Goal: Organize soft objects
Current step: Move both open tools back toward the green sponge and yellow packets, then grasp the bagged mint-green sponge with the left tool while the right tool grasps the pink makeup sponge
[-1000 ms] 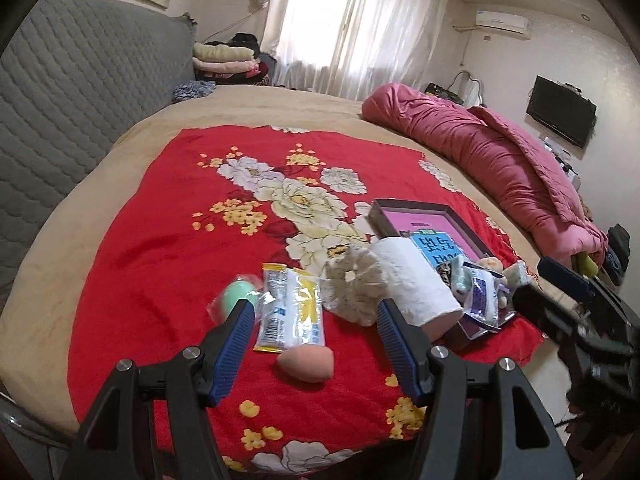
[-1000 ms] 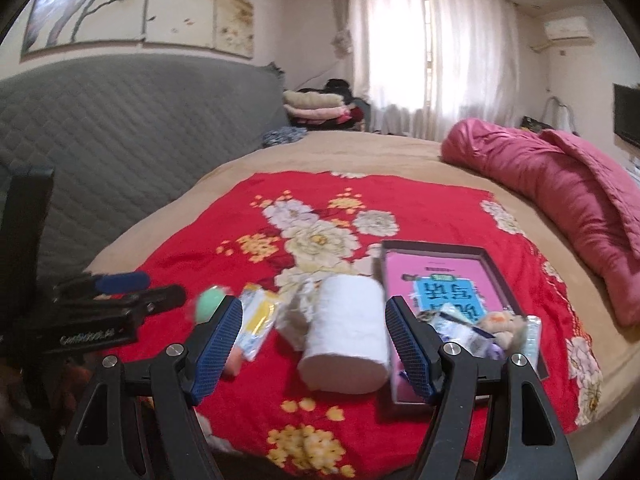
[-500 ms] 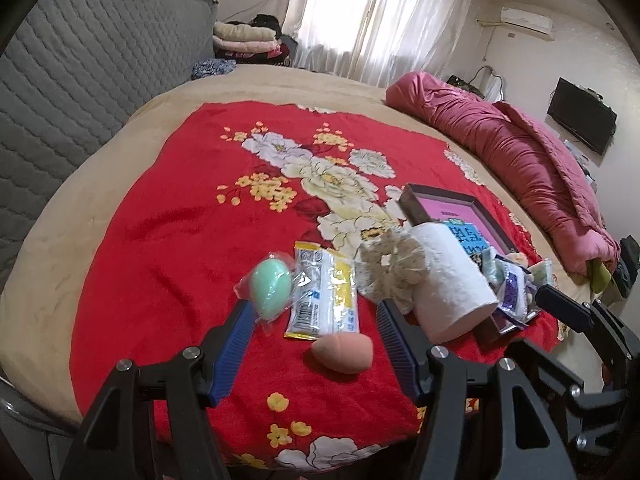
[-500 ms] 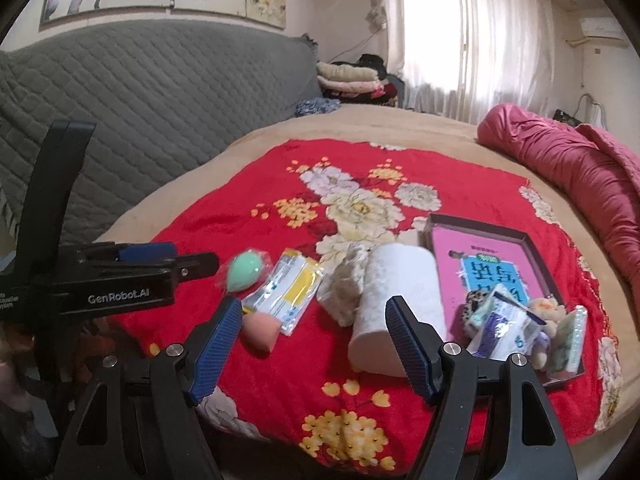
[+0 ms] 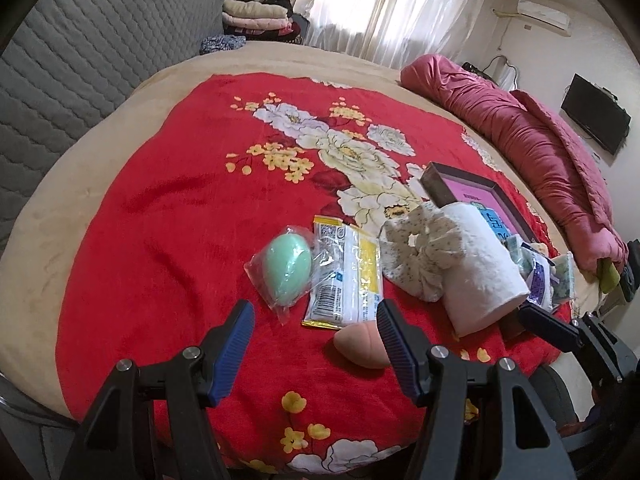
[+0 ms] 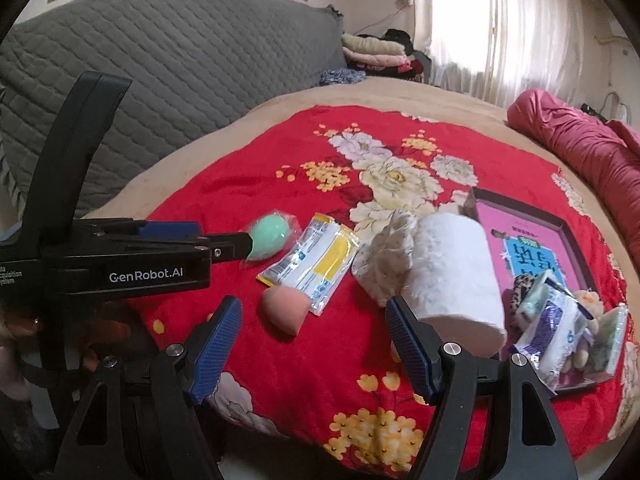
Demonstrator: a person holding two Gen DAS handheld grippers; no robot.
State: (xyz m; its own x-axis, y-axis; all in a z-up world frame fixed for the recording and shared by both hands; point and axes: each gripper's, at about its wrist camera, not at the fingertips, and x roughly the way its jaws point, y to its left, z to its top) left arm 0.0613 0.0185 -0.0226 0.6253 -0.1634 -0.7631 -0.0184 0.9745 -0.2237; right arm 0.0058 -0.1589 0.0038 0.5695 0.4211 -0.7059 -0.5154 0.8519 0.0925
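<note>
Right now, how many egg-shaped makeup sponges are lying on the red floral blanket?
2. The mint-green bagged sponge lies left of the yellow-and-white sachet; the bare peach sponge lies nearer, just below that sachet. Others may hide in the tray.

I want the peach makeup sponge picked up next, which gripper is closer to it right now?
Left. The left gripper hangs open with the peach sponge just inside its right finger. The right gripper is open too, the sponge slightly ahead between its fingers.

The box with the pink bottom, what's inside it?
The near end of the box holds a pile: a purple-and-white packet, a greenish packet, something leopard-spotted and a small plush toy. A blue label shows behind them. The packets hide whatever lies under them.
</note>
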